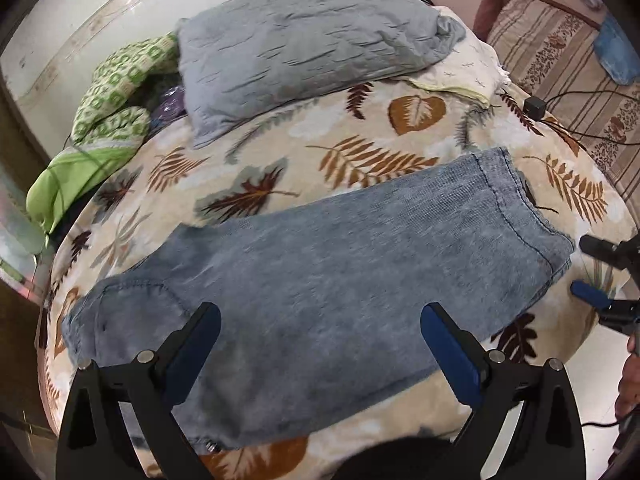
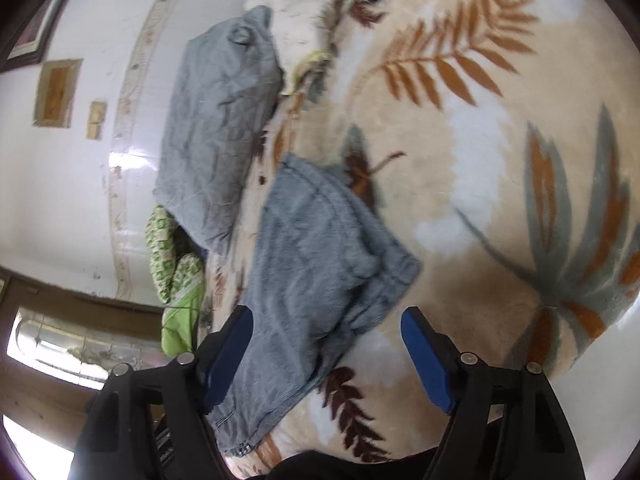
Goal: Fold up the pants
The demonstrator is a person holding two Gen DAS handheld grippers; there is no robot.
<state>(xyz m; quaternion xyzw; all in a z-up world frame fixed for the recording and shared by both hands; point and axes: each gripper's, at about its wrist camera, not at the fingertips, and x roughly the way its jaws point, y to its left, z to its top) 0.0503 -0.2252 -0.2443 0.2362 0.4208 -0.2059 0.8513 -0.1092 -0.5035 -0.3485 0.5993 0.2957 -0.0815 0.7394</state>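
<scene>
on the bed: folded pants, two grippers

across the near half of the leaf-print blanket (image 1: 360,128) lie grey-blue pants (image 1: 320,248), already folded lengthwise, one end toward the near left corner. left gripper (image 1: 320,320): jaws apart above the pants, nothing between them. right gripper (image 2: 326,328): jaws apart, hovering over the other end, not pressing on it. far edge: grey pillow (image 1: 304,40), green patterned cloth (image 1: 116,88).

No legible text, label, brand, number or sign appears in either wrist view; the fabrics carry only leaf and geometric prints, no lettering
</scene>
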